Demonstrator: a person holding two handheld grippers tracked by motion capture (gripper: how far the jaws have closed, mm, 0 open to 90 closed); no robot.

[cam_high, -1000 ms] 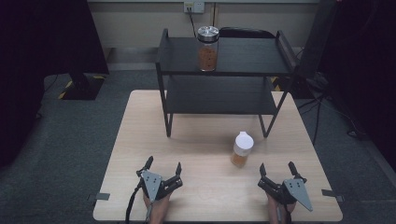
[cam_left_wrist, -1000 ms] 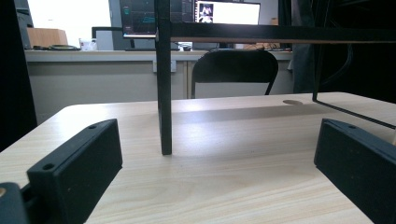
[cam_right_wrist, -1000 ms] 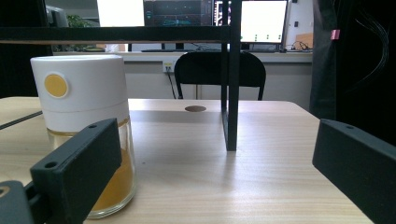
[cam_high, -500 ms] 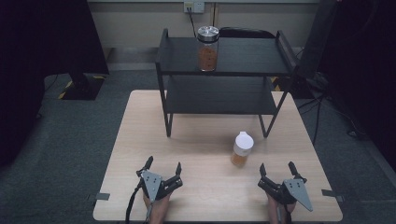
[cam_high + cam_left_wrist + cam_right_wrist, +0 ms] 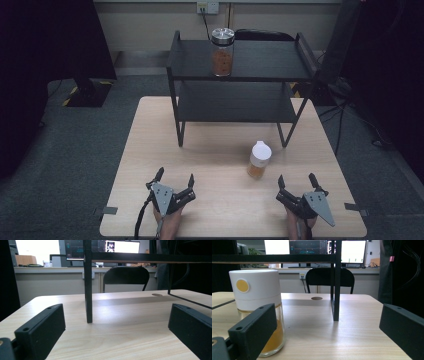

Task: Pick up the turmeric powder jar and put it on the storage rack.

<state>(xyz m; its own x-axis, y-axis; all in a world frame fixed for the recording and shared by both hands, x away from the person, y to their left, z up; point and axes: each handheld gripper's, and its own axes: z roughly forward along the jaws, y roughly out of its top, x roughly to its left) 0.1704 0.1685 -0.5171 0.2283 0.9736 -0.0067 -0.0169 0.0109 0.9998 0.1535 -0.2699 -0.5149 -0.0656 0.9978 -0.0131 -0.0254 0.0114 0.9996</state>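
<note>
Grippers rest at the table's (image 5: 150, 150) near edge, well apart; the left gripper (image 5: 174, 181) has its jaws spread and empty, and the right gripper (image 5: 297, 181) likewise holds nothing. White-capped jar (image 5: 258, 160) with orange contents stands upright on the table just ahead and left of the right gripper, in front of the rack (image 5: 240, 75); a second jar (image 5: 222, 51) stands on the rack's top shelf.

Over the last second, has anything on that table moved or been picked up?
No, nothing visibly changed. The left hand-held gripper and the right hand-held gripper rest open at the near edge of the table, holding nothing. The white-capped jar stands where it was in front of the rack, and the steel-lidded jar stays on the top shelf.
</note>
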